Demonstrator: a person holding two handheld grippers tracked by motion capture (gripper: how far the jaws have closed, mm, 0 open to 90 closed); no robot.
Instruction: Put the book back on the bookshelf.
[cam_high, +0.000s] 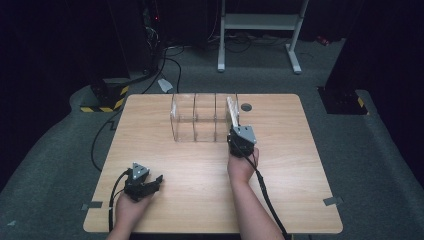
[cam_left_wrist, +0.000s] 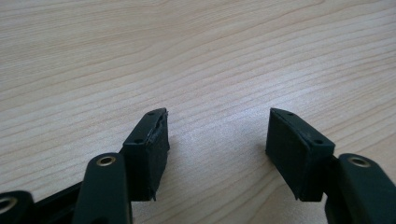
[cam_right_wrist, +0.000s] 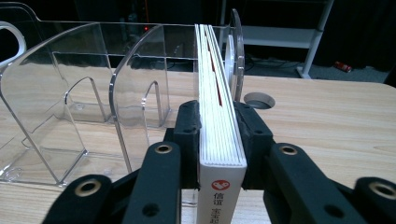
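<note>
A clear acrylic rack (cam_high: 195, 120) with several upright dividers stands at the back middle of the wooden table (cam_high: 200, 175). My right gripper (cam_high: 235, 131) is shut on a thin white book (cam_high: 232, 114), held upright on edge at the rack's right end. In the right gripper view the pads (cam_right_wrist: 189, 126) press both covers of the book (cam_right_wrist: 223, 186), whose far part sits between a divider and the rack's end wall (cam_right_wrist: 237, 56). My left gripper (cam_high: 156, 181) rests low near the front left, and its jaws (cam_left_wrist: 217, 114) stand open over bare wood.
A round cable hole (cam_high: 246, 107) lies just right of the rack. Behind the table stand a white frame (cam_high: 260, 22) and a yellow-black striped base (cam_high: 107, 97), with cables on the grey floor.
</note>
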